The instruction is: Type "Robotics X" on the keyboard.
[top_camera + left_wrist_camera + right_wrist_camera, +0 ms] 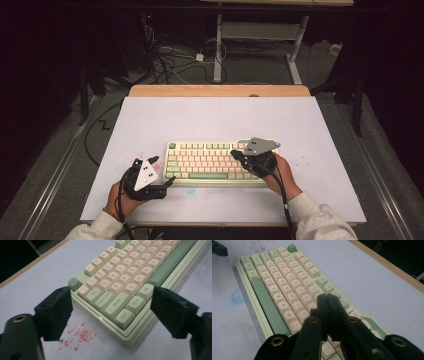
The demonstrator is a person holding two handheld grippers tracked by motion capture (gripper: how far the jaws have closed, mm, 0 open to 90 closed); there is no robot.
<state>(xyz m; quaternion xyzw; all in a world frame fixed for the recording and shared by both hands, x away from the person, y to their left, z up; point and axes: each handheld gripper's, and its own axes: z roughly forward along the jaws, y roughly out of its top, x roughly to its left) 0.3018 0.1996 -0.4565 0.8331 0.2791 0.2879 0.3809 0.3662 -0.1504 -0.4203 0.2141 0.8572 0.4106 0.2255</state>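
— Well, found the keyboard [216, 162] flat on the white table [210, 117], near the front edge, between both hands.

— And the tongs?

— Left gripper [111, 315] spread wide at the keyboard's left corner, by Ctrl, gripping nothing. Right gripper [327, 302] pinched fully together, empty, poised over the right-hand keys.

— Much done?

— Hard to judge. Looked like key-pressing with the closed tips; no key visibly down, so probably most left.

High view looks down over the table [150, 120]; both gripper views sit close, sharing the keyboard [120, 287], seemingly from opposite ends
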